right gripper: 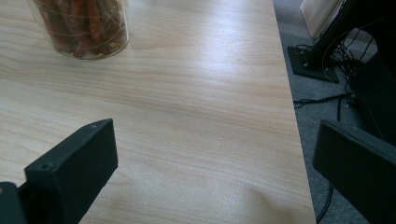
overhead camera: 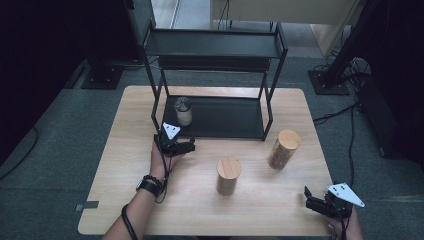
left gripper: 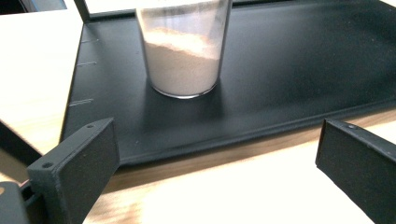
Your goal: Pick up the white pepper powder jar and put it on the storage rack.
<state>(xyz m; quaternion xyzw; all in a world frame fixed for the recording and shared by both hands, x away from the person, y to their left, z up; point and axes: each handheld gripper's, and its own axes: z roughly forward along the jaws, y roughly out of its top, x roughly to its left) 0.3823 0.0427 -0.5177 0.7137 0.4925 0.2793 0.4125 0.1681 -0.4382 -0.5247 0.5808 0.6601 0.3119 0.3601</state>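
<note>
Resting near the table's near right corner, the right gripper point(overhead camera: 320, 200) sat low over the wood in the person's right hand point(overhead camera: 345, 227), its two black jaws spread wide with nothing between them; in the right gripper view they framed bare tabletop and the table's point(overhead camera: 115, 200) right edge, with a glass jar of reddish sticks point(right gripper: 84, 28) standing farther off at upper left. Forward of that, a wooden-lidded jar point(overhead camera: 228, 175) stood upright near the middle of the table, and a second wooden-lidded jar point(overhead camera: 283, 149) stood to its right and a little farther back, the two apart from each other. At about the same depth on the left, the left hand point(overhead camera: 160, 160) held the left gripper point(overhead camera: 182, 146) just in front of the black shelf rack point(overhead camera: 220, 50), its jaws likewise wide open and empty. Seen in the left gripper view, those jaws pointed at a clear glass jar of pale powder point(left gripper: 183, 56), which stood upright on the rack's black bottom tray point(left gripper: 303, 70), near its left end, apart from both jaws. Beyond the rack lay grey floor with cables point(overhead camera: 340, 112).
</note>
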